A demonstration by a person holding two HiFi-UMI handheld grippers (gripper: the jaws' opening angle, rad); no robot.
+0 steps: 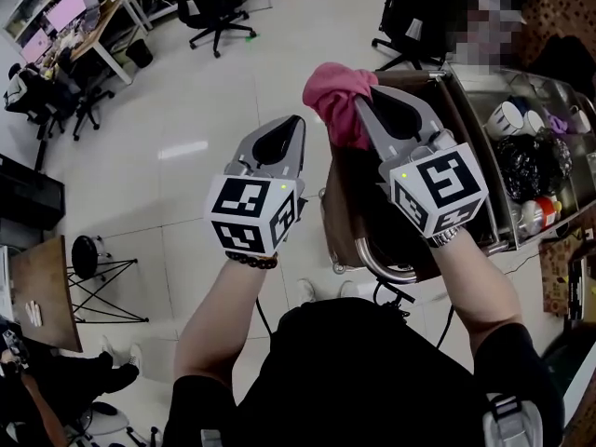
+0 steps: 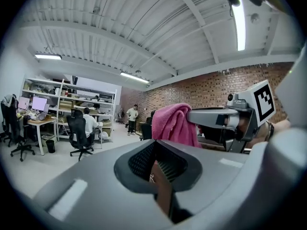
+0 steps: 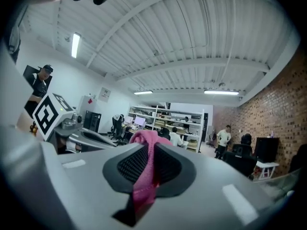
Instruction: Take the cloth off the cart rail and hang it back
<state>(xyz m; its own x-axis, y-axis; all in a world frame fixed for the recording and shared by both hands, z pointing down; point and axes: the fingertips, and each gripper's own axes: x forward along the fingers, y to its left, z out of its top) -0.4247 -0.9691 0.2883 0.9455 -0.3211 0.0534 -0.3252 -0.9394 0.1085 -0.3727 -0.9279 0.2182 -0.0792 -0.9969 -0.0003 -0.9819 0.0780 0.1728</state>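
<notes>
The pink cloth (image 1: pixel 337 96) is bunched and held up in the air above the near end of the cart (image 1: pixel 463 110). My right gripper (image 1: pixel 358 108) is shut on it, and the cloth (image 3: pixel 145 171) fills the slot between the jaws in the right gripper view. The cart's chrome rail (image 1: pixel 377 264) curves below my right wrist, bare of cloth. My left gripper (image 1: pixel 296 124) hovers just left of the cloth, apart from it, with its jaws together and nothing in them. From the left gripper view the cloth (image 2: pixel 171 123) hangs from the right gripper (image 2: pixel 192 117) straight ahead.
The cart's top tray holds mugs (image 1: pixel 507 117), a black bag (image 1: pixel 533 161) and bottles (image 1: pixel 538 214). Office chairs (image 1: pixel 216 12) and desks with monitors (image 1: pixel 65 12) stand on the white floor beyond. A stool (image 1: pixel 88 254) sits at the lower left. People (image 2: pixel 131 118) are in the room.
</notes>
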